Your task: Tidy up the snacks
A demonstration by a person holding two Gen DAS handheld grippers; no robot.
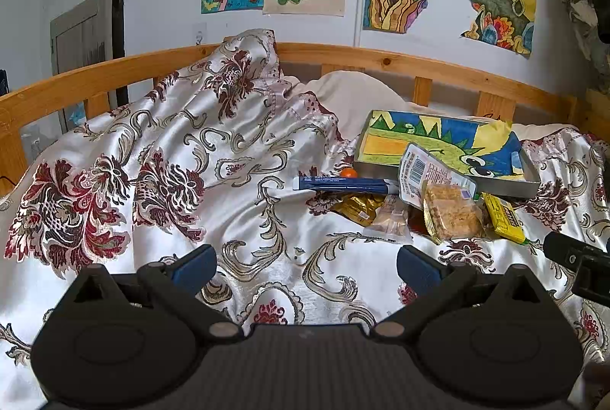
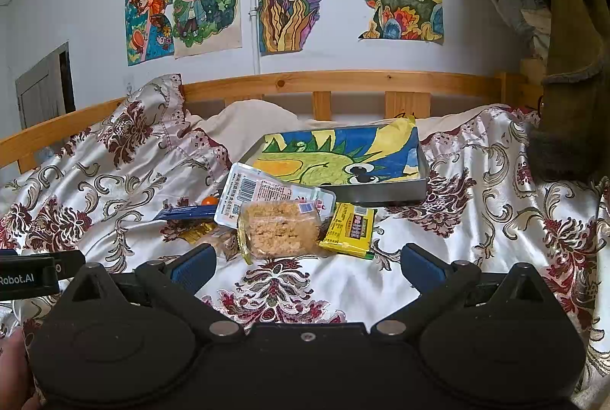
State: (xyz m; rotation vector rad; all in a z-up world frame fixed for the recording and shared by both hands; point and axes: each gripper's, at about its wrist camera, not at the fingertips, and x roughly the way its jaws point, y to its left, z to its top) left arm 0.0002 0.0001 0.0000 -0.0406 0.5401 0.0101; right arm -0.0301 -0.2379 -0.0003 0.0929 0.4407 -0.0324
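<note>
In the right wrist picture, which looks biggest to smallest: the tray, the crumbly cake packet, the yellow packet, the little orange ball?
1. tray
2. crumbly cake packet
3. yellow packet
4. orange ball, partly hidden

The tray lies farthest, yet looks biggest.

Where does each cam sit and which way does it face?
Left wrist: on the left tongs, angled down over the bedspread, snacks ahead-right; own open fingers show, right tongs' tip at the right edge.
Right wrist: on the right tongs, facing the crumbly cake pack and metal tray; own open fingers, a fingertip lower left.
Shared: snack pile, tray, wooden rail, wall drawings.
</note>
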